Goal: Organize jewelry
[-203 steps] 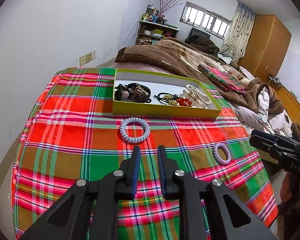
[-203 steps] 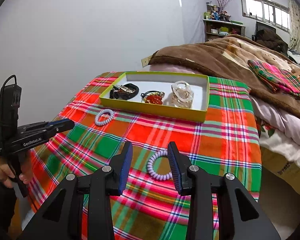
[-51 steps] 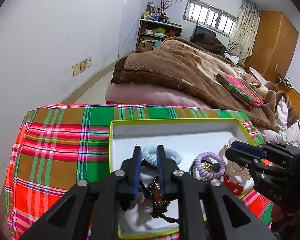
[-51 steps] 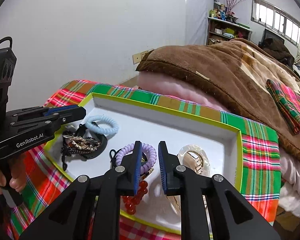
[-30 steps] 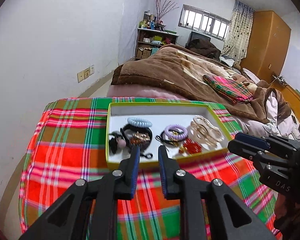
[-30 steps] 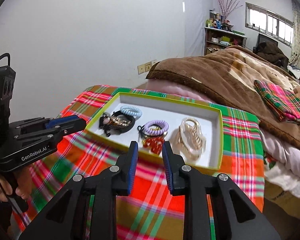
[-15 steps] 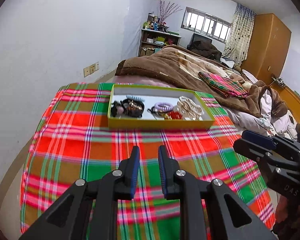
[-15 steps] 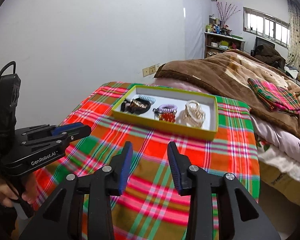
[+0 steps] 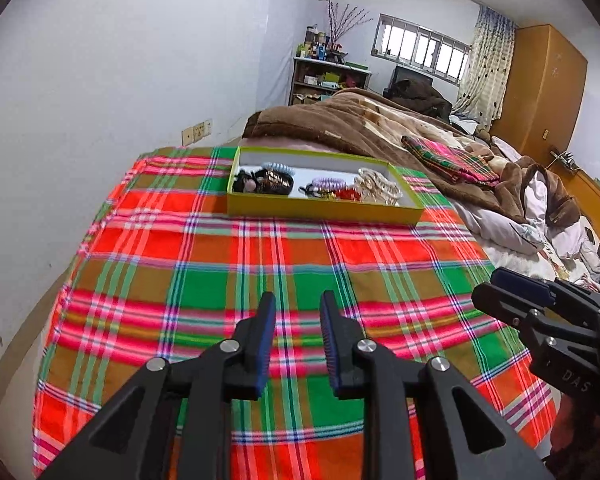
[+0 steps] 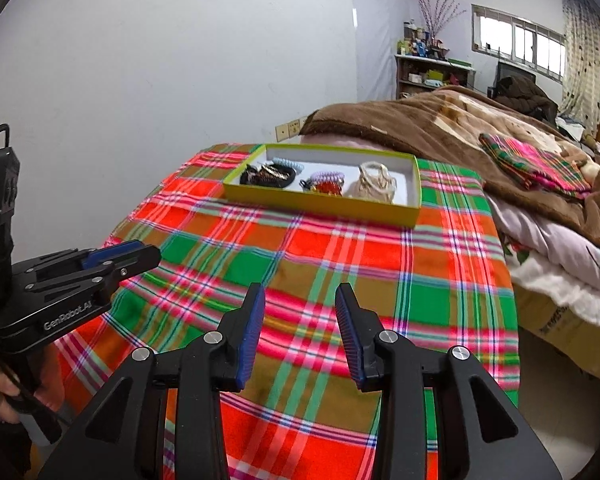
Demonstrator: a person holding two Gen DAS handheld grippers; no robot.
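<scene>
With the blue and lilac coil hair ties (image 9: 327,181) lying among the jewelry in the yellow-green shallow cardboard tray (image 9: 320,209) at the plaid tablecloth's (image 9: 204,280) far end, hold your left gripper (image 9: 297,312) and right gripper (image 10: 300,300) parted, empty, well apart from it.

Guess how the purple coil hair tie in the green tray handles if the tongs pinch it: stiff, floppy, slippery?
The purple coil hair tie looks like a springy spiral loop, so it would probably squash and stretch, not hold shape. It seems light. It lies against the red beads in the tray, so lifting it may snag or drag them.
</scene>
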